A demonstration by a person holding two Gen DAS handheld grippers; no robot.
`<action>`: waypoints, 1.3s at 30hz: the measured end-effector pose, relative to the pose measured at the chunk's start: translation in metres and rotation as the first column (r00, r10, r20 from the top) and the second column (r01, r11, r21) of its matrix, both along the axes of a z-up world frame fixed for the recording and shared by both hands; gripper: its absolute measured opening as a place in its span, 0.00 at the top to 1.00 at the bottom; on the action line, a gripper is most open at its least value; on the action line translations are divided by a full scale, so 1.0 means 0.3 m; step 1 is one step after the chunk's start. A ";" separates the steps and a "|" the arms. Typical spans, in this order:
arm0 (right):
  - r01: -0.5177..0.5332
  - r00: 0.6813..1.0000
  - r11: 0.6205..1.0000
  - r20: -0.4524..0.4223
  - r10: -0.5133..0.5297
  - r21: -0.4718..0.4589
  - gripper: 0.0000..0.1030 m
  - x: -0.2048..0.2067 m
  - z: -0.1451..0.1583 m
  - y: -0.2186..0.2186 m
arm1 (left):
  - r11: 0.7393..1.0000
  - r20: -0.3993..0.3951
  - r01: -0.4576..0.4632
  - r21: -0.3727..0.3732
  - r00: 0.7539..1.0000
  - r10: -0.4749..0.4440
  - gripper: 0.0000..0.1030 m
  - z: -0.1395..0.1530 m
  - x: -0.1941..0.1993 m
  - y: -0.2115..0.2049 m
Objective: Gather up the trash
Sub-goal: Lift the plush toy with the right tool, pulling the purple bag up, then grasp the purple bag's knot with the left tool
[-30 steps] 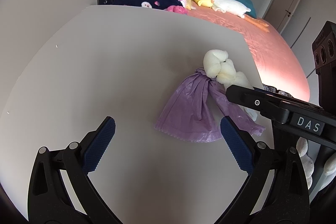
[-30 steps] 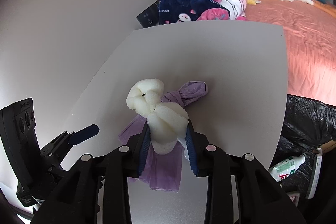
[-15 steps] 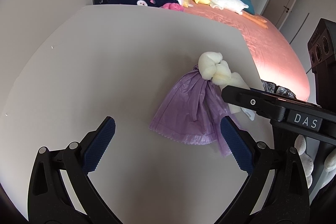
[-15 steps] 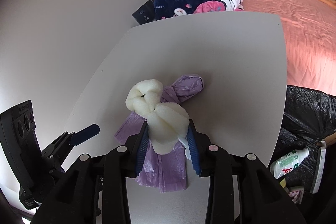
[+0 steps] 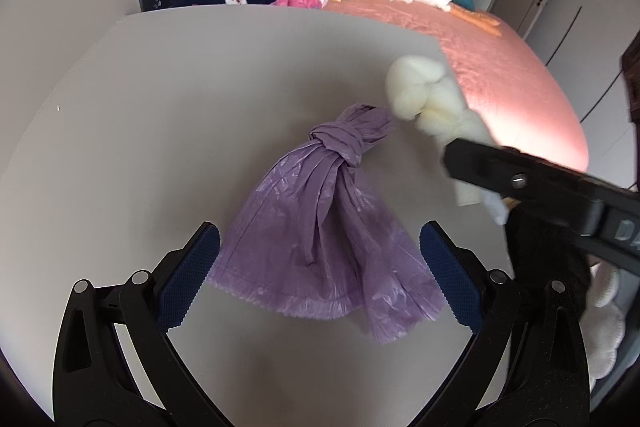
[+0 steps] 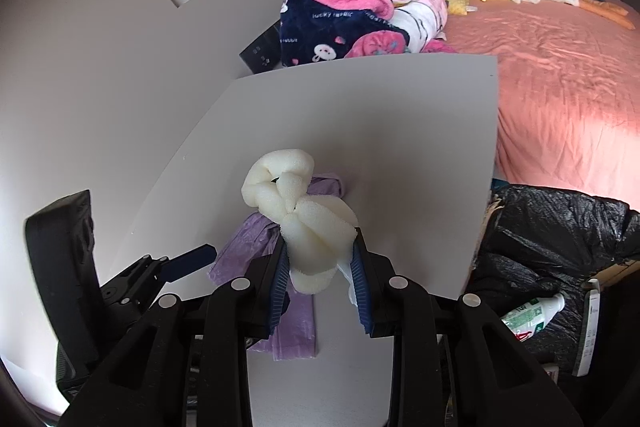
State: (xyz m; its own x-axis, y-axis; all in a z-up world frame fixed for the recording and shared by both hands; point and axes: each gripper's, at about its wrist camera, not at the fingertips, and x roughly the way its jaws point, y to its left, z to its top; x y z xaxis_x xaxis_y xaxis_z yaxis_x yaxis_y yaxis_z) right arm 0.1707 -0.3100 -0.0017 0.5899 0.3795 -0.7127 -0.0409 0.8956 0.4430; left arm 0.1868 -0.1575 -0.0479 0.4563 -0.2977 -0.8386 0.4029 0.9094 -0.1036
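Left wrist: left gripper [image 5: 320, 267] fingers apart; right gripper [image 6: 320, 267] clamps foam [image 6: 308, 223]; grey table [image 5: 200, 99].

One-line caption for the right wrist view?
Right gripper clamps white foam above the purple bag on the table.

A knotted bag [image 5: 324, 227] lies on the table [image 5: 180, 99], foam wad [image 6: 304, 223] right of it, bed [image 6: 568, 79] behind.

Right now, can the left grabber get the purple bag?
Probably yes. The left gripper is open, and the purple bag lies flat on the table just ahead between its fingers, nothing blocking.
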 end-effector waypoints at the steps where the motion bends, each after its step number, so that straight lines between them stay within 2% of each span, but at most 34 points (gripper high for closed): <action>1: 0.003 1.000 1.000 0.002 -0.003 -0.002 0.70 -0.002 0.001 -0.009 | 1.000 0.002 -0.006 0.015 1.000 0.006 0.06 -0.007 0.004 -0.007; 3: 0.008 1.000 1.000 0.006 -0.008 -0.004 0.70 -0.006 0.003 -0.024 | 0.999 0.002 -0.022 0.031 1.000 0.022 0.07 -0.017 0.012 -0.012; 6: 0.015 1.000 1.000 0.010 -0.015 -0.003 0.70 -0.011 0.003 -0.040 | 0.997 0.032 -0.038 0.066 0.999 0.036 0.21 -0.013 0.008 -0.016; 8: 0.020 1.000 1.000 0.010 -0.020 0.002 0.70 -0.014 0.000 -0.045 | 0.995 0.049 -0.047 0.085 0.998 0.043 0.35 -0.009 0.003 -0.018; 9: 0.021 1.000 1.000 0.009 -0.021 0.004 0.70 -0.016 0.000 -0.048 | 0.995 0.058 -0.052 0.089 0.997 0.047 0.39 -0.008 -0.001 -0.017; 10: 0.019 1.000 1.000 0.009 -0.019 0.009 0.70 -0.018 0.000 -0.051 | 0.994 0.065 -0.060 0.086 0.996 0.055 0.49 -0.005 0.000 -0.013; 11: 0.020 1.000 1.000 0.009 -0.020 0.013 0.70 -0.023 0.000 -0.054 | 0.994 0.071 -0.068 0.083 0.996 0.062 0.64 -0.002 0.002 -0.009; 14: 0.023 1.000 1.000 0.012 -0.023 0.021 0.70 -0.034 0.005 -0.063 | 0.996 0.059 -0.079 0.043 0.995 0.077 0.84 0.004 0.008 0.010; 17: 0.029 0.999 0.999 0.015 -0.029 0.020 0.70 -0.048 0.014 -0.072 | 0.996 0.050 -0.084 0.006 0.995 0.084 0.88 0.015 0.002 0.022; 27: 0.074 0.996 0.997 0.043 -0.075 0.024 0.70 -0.127 0.064 -0.142 | 0.995 0.075 -0.057 -0.076 0.995 0.063 0.88 0.088 -0.067 -0.017; 36: 0.127 0.989 0.992 0.073 -0.128 0.023 0.70 -0.242 0.116 -0.243 | 0.994 0.109 0.011 -0.105 0.994 0.000 0.88 0.131 -0.151 -0.127; 39: 0.148 0.985 0.989 0.081 -0.149 0.024 0.70 -0.279 0.130 -0.281 | 0.993 0.121 0.029 -0.113 0.993 -0.015 0.93 0.145 -0.176 -0.163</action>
